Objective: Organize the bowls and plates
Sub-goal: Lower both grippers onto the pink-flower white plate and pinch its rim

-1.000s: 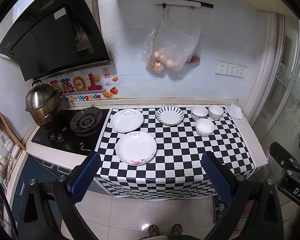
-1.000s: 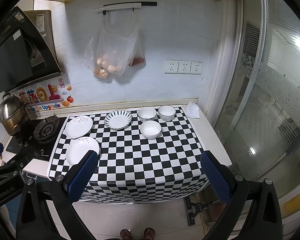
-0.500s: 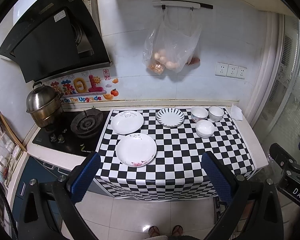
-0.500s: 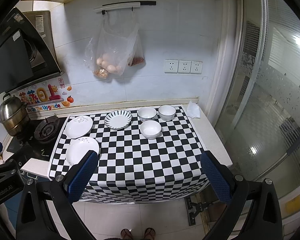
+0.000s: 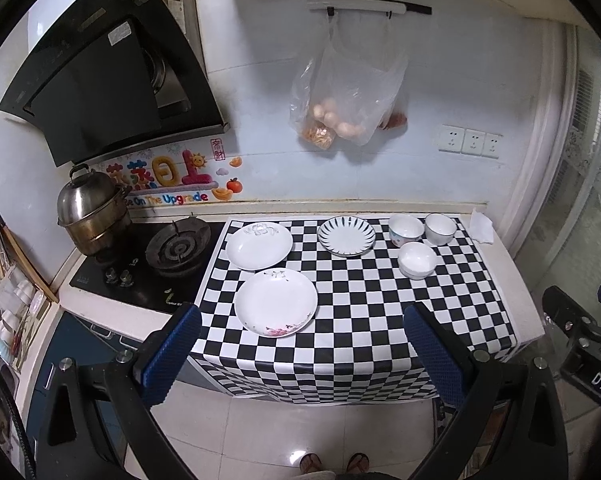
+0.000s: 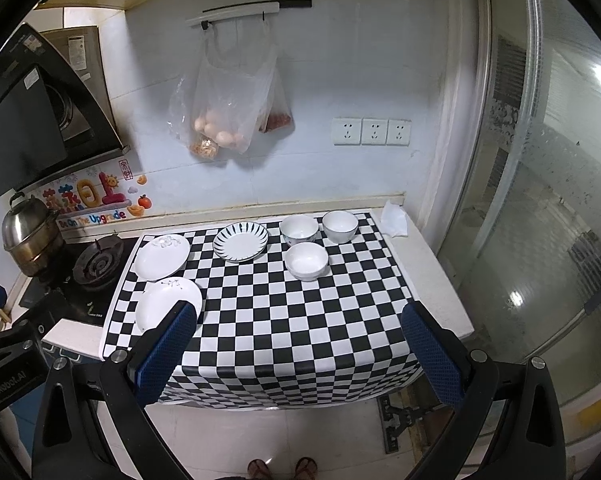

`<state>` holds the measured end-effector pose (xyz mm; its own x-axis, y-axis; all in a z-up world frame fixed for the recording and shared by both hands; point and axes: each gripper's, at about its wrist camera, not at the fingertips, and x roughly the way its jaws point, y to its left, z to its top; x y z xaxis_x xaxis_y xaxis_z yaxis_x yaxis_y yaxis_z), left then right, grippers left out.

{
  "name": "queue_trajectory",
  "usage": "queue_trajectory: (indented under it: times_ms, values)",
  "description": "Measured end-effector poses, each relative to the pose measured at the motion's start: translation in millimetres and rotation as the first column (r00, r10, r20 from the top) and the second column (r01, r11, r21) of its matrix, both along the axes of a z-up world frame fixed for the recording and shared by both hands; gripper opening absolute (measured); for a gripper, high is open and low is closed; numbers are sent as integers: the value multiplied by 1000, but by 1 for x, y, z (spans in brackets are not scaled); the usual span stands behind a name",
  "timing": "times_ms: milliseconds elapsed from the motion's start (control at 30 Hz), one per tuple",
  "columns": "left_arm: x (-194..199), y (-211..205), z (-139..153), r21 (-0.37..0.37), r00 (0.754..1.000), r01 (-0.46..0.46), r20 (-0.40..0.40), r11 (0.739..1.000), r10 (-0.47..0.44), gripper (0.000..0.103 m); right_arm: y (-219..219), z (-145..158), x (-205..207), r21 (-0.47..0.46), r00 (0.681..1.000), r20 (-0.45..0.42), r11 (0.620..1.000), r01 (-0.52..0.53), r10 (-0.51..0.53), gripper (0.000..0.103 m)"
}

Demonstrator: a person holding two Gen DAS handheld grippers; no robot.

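Observation:
Three plates lie on the checkered counter: a near white plate [image 5: 275, 302] [image 6: 164, 307], a far white plate [image 5: 259, 239] [image 6: 161, 257] and a striped plate [image 5: 346, 236] [image 6: 241, 241]. Three white bowls stand at the right: a near bowl [image 5: 417, 259] [image 6: 306, 261], a patterned bowl [image 5: 405, 230] [image 6: 299, 230] and a far right bowl [image 5: 440, 229] [image 6: 339, 226]. My left gripper [image 5: 302, 352] is open and empty, above the floor in front of the counter. My right gripper [image 6: 300, 350] is open and empty, likewise in front of the counter's edge.
A gas stove [image 5: 178, 244] and a steel pot [image 5: 90, 212] are at the left, under a range hood [image 5: 100, 76]. A plastic bag of food [image 5: 344, 100] hangs on the wall. A crumpled tissue [image 5: 482, 228] lies at the counter's right end. A glass door [image 6: 540, 200] is at the right.
Both grippers have shifted slightly, staying open. The dishes have not moved.

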<state>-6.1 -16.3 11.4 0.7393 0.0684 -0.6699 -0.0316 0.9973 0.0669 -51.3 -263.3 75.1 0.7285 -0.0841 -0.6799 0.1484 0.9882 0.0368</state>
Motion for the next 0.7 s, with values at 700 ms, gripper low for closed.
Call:
queue_trajectory:
  times_ms: [700]
  values:
    - [197, 152, -218, -11, 883, -252, -411, 968, 225, 103, 73, -277, 243, 346, 864, -370, 914, -212, 340, 103]
